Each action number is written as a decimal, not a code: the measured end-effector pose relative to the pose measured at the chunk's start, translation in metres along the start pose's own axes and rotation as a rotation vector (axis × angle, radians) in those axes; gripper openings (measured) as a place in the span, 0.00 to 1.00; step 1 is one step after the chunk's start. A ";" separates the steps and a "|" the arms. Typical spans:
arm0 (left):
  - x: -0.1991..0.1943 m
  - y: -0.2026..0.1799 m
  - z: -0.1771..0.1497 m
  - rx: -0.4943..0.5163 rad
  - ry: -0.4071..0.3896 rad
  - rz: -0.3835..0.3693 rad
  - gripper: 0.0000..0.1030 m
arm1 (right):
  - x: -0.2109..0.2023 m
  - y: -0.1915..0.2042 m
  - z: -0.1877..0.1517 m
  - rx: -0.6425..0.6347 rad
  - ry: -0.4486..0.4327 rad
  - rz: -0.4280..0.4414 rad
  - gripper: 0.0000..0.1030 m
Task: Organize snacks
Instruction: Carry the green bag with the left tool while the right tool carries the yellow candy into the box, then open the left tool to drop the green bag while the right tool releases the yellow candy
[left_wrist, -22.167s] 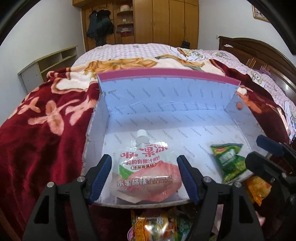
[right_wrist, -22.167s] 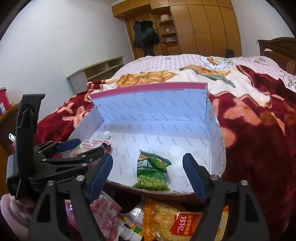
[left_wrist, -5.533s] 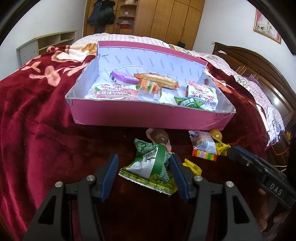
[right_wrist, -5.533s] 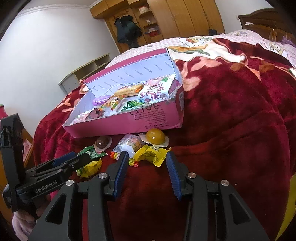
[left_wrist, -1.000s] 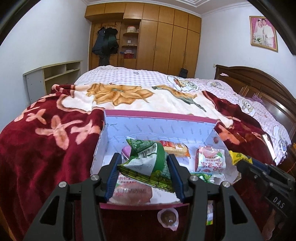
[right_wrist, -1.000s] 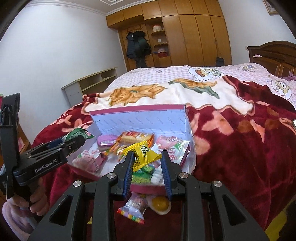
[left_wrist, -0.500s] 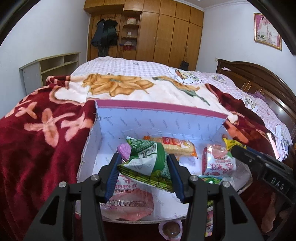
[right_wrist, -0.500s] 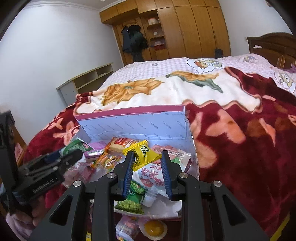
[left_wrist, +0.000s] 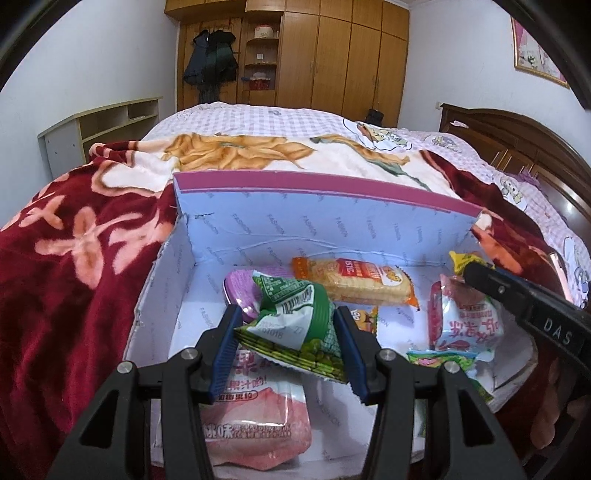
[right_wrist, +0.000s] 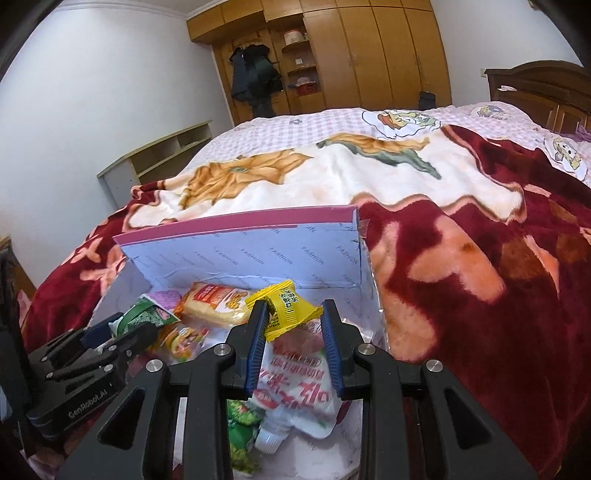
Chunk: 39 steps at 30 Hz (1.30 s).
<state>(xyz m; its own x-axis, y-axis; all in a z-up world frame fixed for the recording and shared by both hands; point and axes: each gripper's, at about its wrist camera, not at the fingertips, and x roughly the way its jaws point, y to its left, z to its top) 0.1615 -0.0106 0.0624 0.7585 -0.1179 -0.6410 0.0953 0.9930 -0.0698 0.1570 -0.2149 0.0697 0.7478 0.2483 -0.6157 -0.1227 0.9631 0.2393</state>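
A pink box (left_wrist: 321, 192) with a pale blue lining sits on the bed and holds several snacks. My left gripper (left_wrist: 288, 332) is shut on a green pea packet (left_wrist: 295, 317) and holds it over the box's left part, above a pink jelly pouch (left_wrist: 255, 424). My right gripper (right_wrist: 291, 325) is shut on a small yellow packet (right_wrist: 284, 306) over the box's right part, above another pink pouch (right_wrist: 299, 384). The box (right_wrist: 258, 243) also holds an orange cracker pack (left_wrist: 354, 284) and a purple cup (left_wrist: 240, 291).
The box lies on a red floral blanket (left_wrist: 66, 258). A wooden headboard (left_wrist: 524, 147) stands at the right. A wardrobe (left_wrist: 332, 55) and a low shelf (left_wrist: 99, 125) are at the far wall.
Both grippers have moved forward and lower over the box, each still holding its packet. The box fills more of both views.
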 end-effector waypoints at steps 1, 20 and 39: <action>0.002 0.000 0.000 0.000 0.004 -0.001 0.52 | 0.002 -0.001 0.000 0.000 0.001 -0.002 0.29; 0.009 0.007 -0.003 -0.023 0.018 -0.008 0.52 | 0.018 -0.002 -0.004 -0.005 -0.002 -0.038 0.29; 0.008 0.004 -0.003 0.003 0.014 0.004 0.66 | 0.015 0.001 -0.006 -0.019 -0.017 -0.021 0.46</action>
<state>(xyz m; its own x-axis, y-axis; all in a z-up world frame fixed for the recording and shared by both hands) 0.1654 -0.0074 0.0547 0.7496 -0.1137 -0.6521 0.0940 0.9934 -0.0652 0.1643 -0.2101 0.0565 0.7614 0.2260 -0.6076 -0.1190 0.9701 0.2118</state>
